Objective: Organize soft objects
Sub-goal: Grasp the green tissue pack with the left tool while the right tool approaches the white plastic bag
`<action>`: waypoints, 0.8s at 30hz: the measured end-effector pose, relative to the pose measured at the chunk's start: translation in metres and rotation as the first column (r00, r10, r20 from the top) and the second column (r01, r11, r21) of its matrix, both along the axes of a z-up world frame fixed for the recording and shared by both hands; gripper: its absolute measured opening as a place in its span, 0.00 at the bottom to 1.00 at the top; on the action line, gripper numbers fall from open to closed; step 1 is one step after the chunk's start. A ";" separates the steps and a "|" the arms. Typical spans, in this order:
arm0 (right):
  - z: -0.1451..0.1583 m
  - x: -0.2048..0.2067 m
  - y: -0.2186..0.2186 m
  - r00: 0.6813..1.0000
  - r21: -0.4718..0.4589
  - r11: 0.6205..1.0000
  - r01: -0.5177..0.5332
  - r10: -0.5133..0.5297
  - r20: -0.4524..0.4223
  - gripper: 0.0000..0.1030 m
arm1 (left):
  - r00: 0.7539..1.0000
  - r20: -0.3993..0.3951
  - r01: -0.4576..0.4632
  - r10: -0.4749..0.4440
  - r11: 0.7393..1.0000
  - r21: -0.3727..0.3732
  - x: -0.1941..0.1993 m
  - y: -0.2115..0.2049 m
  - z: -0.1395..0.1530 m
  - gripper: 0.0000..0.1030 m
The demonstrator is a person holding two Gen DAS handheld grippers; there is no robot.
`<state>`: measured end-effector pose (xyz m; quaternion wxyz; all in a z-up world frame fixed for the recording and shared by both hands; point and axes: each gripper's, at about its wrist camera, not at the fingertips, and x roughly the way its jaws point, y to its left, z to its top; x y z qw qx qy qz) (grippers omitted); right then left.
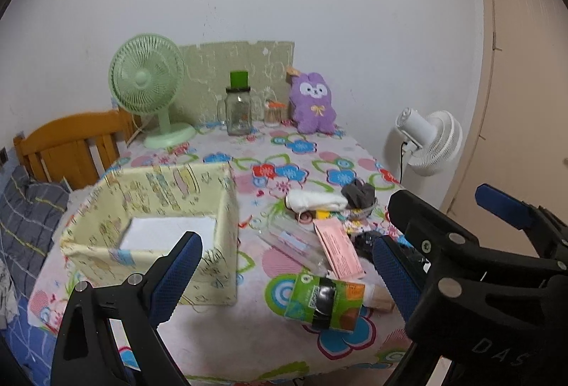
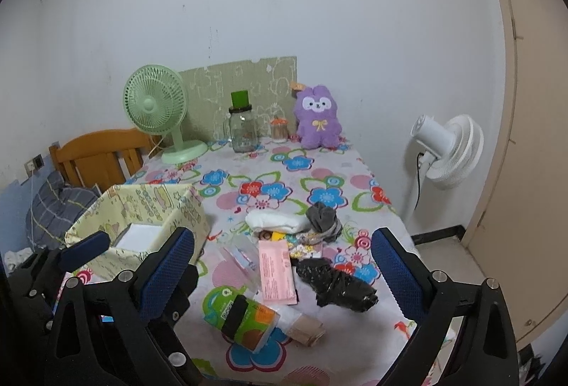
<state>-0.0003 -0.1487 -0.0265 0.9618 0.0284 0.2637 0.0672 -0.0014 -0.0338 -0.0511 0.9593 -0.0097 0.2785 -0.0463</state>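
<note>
White cloth (image 2: 277, 221) w/ grey sock (image 2: 321, 215) touching, clutter nearby.

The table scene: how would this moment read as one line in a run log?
left gripper: open, empty | right gripper: open, empty | fabric box: on table, left | white cloth roll, grey cloth: on table, unsorted

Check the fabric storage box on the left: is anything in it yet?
Nearly empty: the fabric storage box shows only a flat white sheet on its bottom in the left wrist view; the near inside corner is hidden.
</note>
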 end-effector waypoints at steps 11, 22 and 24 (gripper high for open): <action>-0.040 0.016 -0.007 0.996 0.024 1.000 0.007 -0.005 -0.085 0.90 | 0.997 -0.073 0.019 -0.020 1.000 -0.006 0.014 -0.005 -0.035 0.94; -0.072 0.034 -0.012 0.987 0.004 1.000 0.007 -0.006 -0.160 0.89 | 0.989 -0.136 0.054 -0.055 0.998 -0.010 0.031 -0.020 -0.067 0.93; -0.078 0.036 -0.012 0.985 0.003 1.000 0.003 -0.003 -0.173 0.89 | 0.988 -0.145 0.059 -0.059 0.998 -0.005 0.034 -0.025 -0.073 0.93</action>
